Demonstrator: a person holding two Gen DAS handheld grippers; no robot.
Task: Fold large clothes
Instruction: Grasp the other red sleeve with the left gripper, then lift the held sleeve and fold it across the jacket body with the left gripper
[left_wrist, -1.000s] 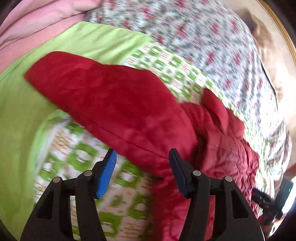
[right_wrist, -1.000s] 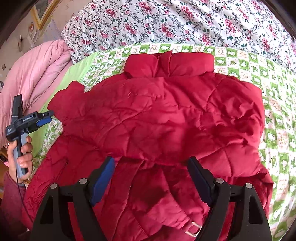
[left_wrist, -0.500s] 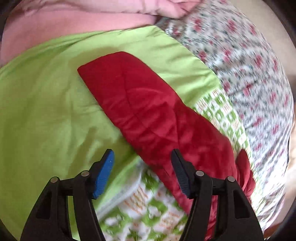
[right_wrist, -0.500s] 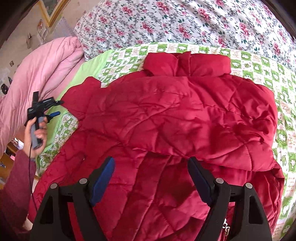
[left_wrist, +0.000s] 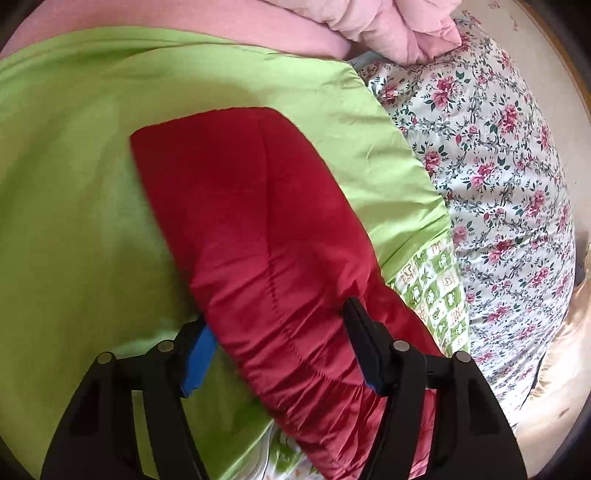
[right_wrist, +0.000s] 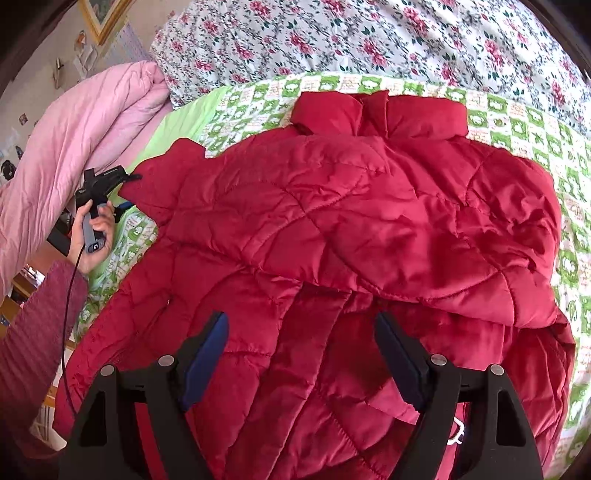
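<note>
A red quilted jacket (right_wrist: 351, 229) lies spread on the bed, collar at the far side, one flap folded across its middle. Its sleeve (left_wrist: 251, 229) stretches out over the green sheet in the left wrist view. My left gripper (left_wrist: 280, 332) is open, its jaws straddling the sleeve near the gathered cuff. It also shows in the right wrist view (right_wrist: 99, 184), held in a hand at the jacket's left edge. My right gripper (right_wrist: 301, 347) is open and empty, hovering above the jacket's lower part.
The bed has a green sheet (left_wrist: 74, 203) and a green-and-white checked cover (right_wrist: 517, 122). A floral quilt (right_wrist: 369, 37) lies at the far side and a pink duvet (right_wrist: 74, 122) on the left. A wall is behind.
My left gripper has moved forward along the sleeve, which now lies between its jaws. My right gripper has shifted slightly and stays open above the jacket.
</note>
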